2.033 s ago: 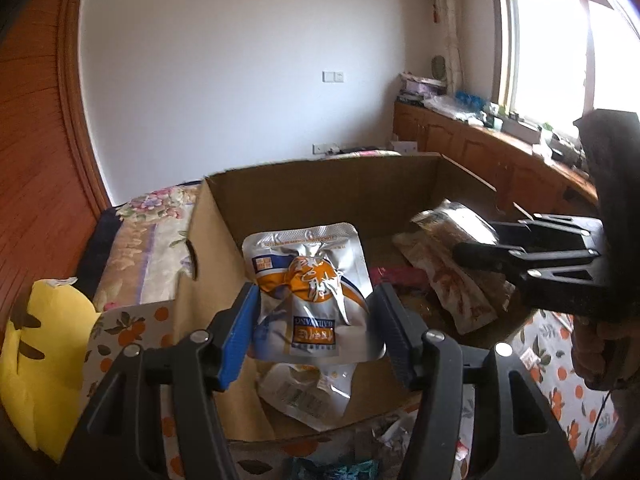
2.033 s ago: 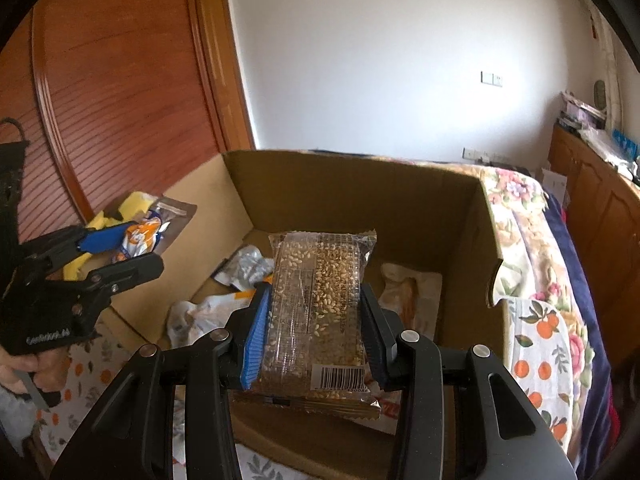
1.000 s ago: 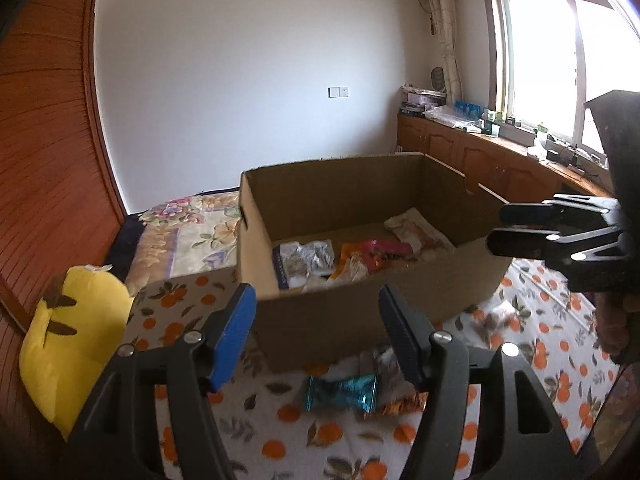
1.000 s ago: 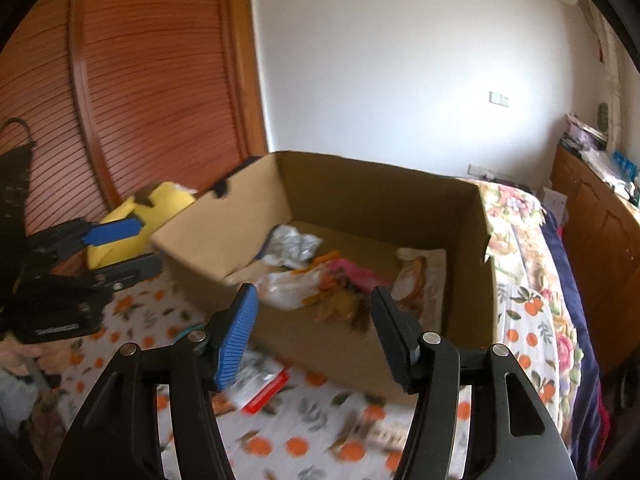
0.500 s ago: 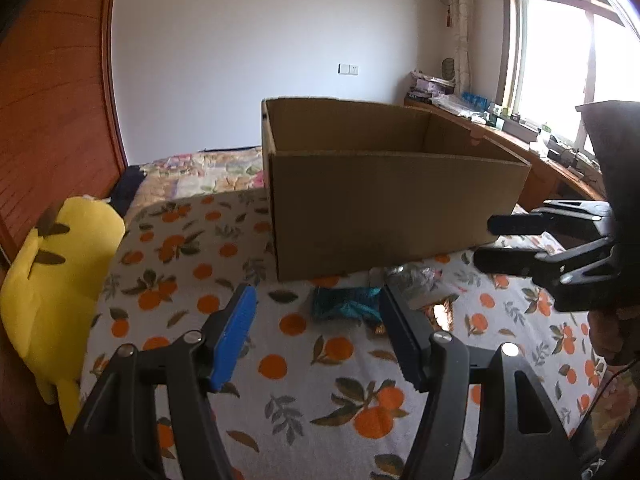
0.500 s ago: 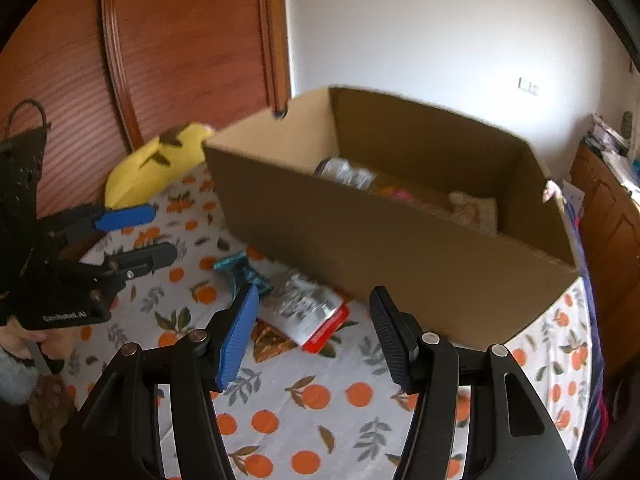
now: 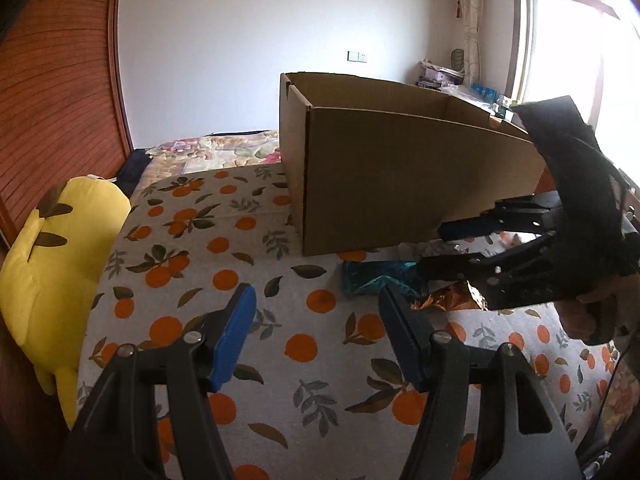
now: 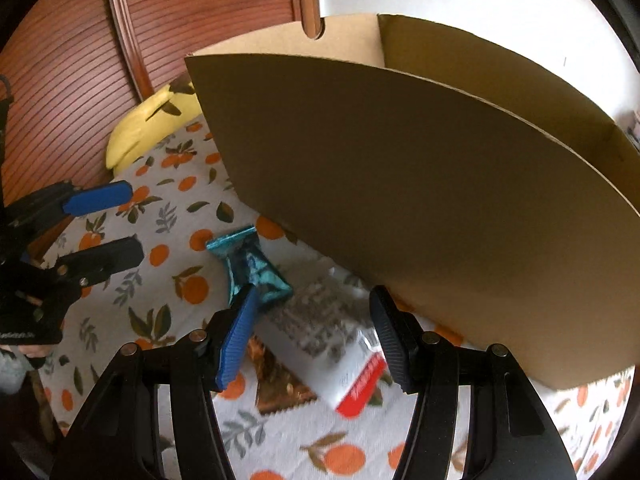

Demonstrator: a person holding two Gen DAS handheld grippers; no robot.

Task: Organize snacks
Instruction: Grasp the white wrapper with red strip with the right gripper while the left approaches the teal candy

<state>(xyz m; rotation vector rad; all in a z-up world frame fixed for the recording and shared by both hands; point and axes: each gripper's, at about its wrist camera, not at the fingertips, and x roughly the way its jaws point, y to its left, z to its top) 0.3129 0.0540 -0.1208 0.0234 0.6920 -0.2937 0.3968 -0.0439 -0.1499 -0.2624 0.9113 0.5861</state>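
Jaws of your right gripper [image 8: 312, 330] stand apart with nothing gripped above the white snack packet [image 8: 320, 344], the teal wrapper [image 8: 252, 266] beside its blue pad, while your left gripper [image 7: 316, 336] is open over bare cloth [image 7: 192, 248].

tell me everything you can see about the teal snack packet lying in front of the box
The teal snack packet is a small, shiny, crinkled foil wrapper with a crimped flat seal at its far end and a pinched middle. It lies flat on the orange-print bedcover, just outside the cardboard box, not touching it. Its near end meets the white and red packet. Neither gripper holds it; the right gripper hovers just beside it.
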